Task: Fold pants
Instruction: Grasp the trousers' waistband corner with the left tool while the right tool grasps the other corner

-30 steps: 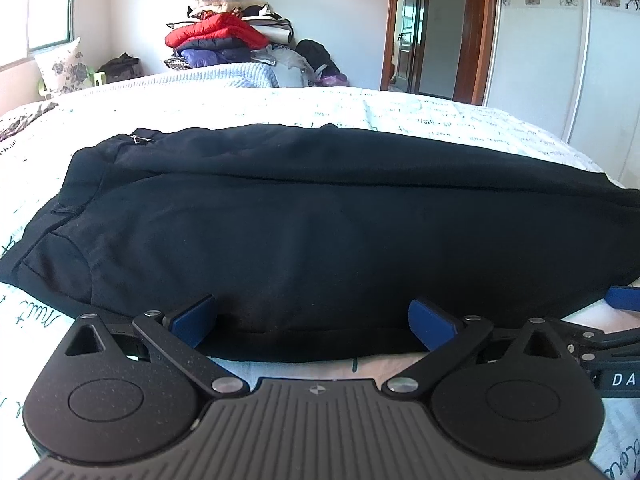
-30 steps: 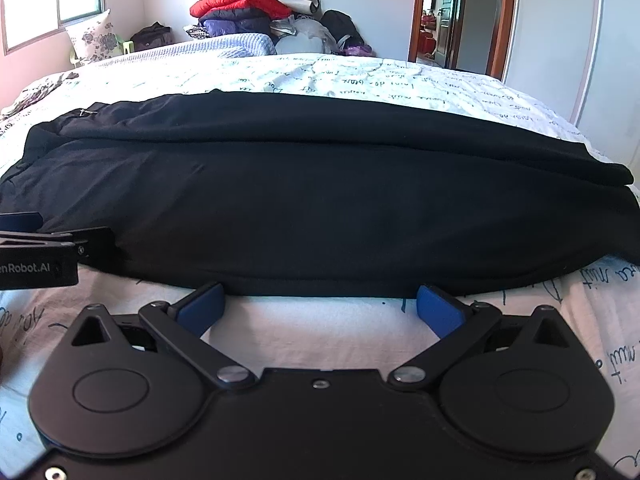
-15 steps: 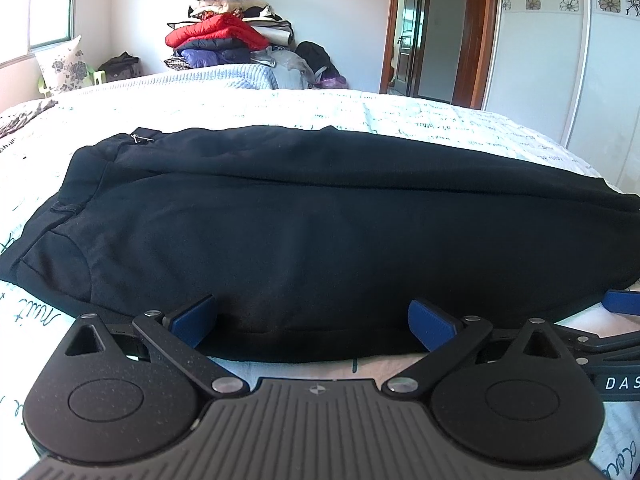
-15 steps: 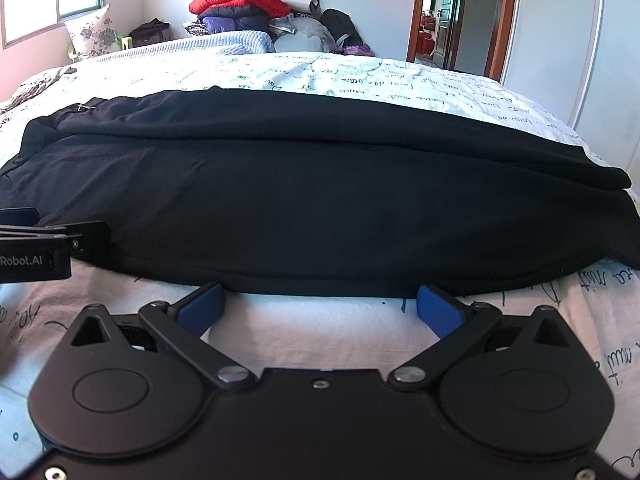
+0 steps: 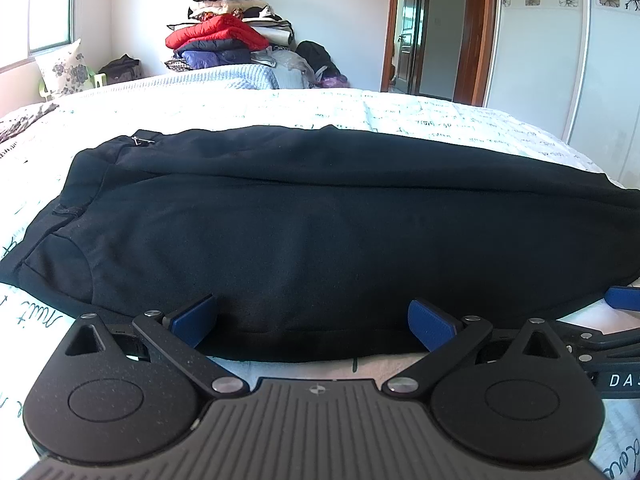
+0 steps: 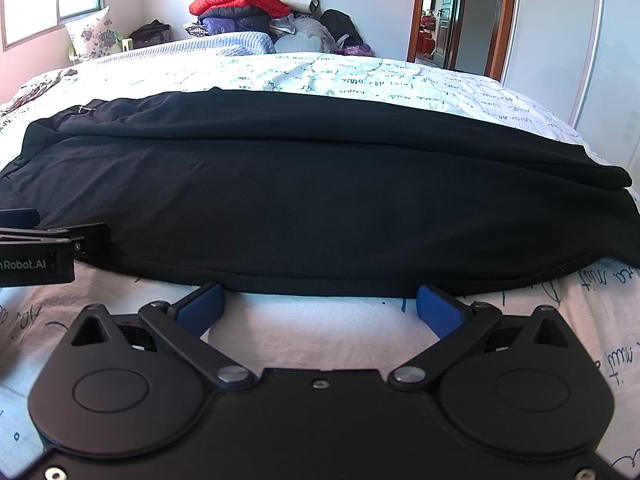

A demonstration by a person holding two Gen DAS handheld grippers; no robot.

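Two claws face one pair of black pants that lies flat across the bed, stretched from left to right with one leg laid on the other. We see the waist end at the left, where a small metal clasp shows near the far edge, and the leg ends at the right.

Our left claw has its jaws spread wide. Its blue pads sit at the near hem of the pants, over the dark cloth's edge, and nothing is held between them. In the left wrist view the other claw's blue tip shows at the right edge, just beside the hem.

Our right claw is also spread wide and holds nothing. Its blue pads rest just short of the hem, over the white sheet with dark handwriting print. In the right wrist view the left claw's finger shows at the left edge, lying at the hem; whether it touches the cloth we cannot tell.

Beyond the bed we see a pile of folded clothes with a red jacket on it, a flowered pillow under the window, an open door and a white wardrobe.
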